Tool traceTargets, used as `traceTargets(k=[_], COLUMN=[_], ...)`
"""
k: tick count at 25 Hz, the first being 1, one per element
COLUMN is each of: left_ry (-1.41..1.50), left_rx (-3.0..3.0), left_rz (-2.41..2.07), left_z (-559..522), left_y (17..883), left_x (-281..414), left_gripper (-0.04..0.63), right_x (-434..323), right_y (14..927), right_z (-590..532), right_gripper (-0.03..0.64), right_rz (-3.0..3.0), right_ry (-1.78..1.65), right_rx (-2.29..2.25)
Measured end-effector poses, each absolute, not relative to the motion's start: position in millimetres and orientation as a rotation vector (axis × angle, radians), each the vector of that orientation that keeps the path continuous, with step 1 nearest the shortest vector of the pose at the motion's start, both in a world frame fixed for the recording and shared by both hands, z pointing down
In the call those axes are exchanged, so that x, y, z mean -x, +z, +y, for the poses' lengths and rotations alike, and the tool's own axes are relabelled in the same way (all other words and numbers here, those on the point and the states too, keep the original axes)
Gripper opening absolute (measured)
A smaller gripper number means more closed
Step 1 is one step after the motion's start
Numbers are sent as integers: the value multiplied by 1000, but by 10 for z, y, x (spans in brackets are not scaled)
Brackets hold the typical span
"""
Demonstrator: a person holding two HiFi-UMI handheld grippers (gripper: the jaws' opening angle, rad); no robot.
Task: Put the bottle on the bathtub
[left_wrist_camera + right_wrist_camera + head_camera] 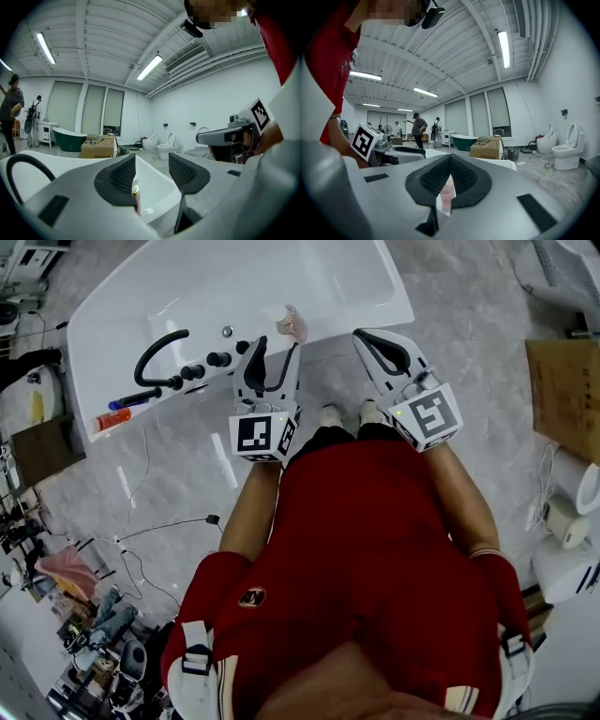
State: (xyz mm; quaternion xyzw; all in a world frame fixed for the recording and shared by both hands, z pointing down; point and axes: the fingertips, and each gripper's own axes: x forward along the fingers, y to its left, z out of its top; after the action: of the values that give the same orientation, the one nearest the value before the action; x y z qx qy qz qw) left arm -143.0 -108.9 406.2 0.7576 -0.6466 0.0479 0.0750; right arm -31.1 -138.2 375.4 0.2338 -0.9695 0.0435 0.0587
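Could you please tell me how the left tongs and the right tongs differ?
The left tongs stand open; the right tongs are shut. The left tongs point at the small pink bottle standing on the white bathtub's rim; the right tongs sit further along the rim, clear of the bottle. Both are empty.

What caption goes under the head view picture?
Pink bottle stands on the white bathtub rim, just beyond the open left claw; right claw shut nearby.
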Motion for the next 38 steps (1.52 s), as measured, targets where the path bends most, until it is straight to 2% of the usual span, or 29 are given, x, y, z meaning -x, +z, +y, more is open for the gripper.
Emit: traceTargets(k=[5,13,18,38], left_ry=[113,74,85,61], left_rx=[-2324,-2305,-2281,-2266], left_rz=[-1926,-1954,-1974,-1953], left_z=[-1006,-871,-796,-682], left_y=[3706,3523,3502,3510], left_x=[1281,1271,1281,1217], left_gripper=[208,61,10,8], right_x=[268,283,288,214], right_y=[3467,3290,3285,3326], right_z=[-1315,-1189,-1139,-1069], right_gripper=[-3,-3,-3,-3], right_rz=[-2993,-3040,-3046,-3029], right_ry=[153,134,136,126], right_rx=[-698,-662,-644,-650])
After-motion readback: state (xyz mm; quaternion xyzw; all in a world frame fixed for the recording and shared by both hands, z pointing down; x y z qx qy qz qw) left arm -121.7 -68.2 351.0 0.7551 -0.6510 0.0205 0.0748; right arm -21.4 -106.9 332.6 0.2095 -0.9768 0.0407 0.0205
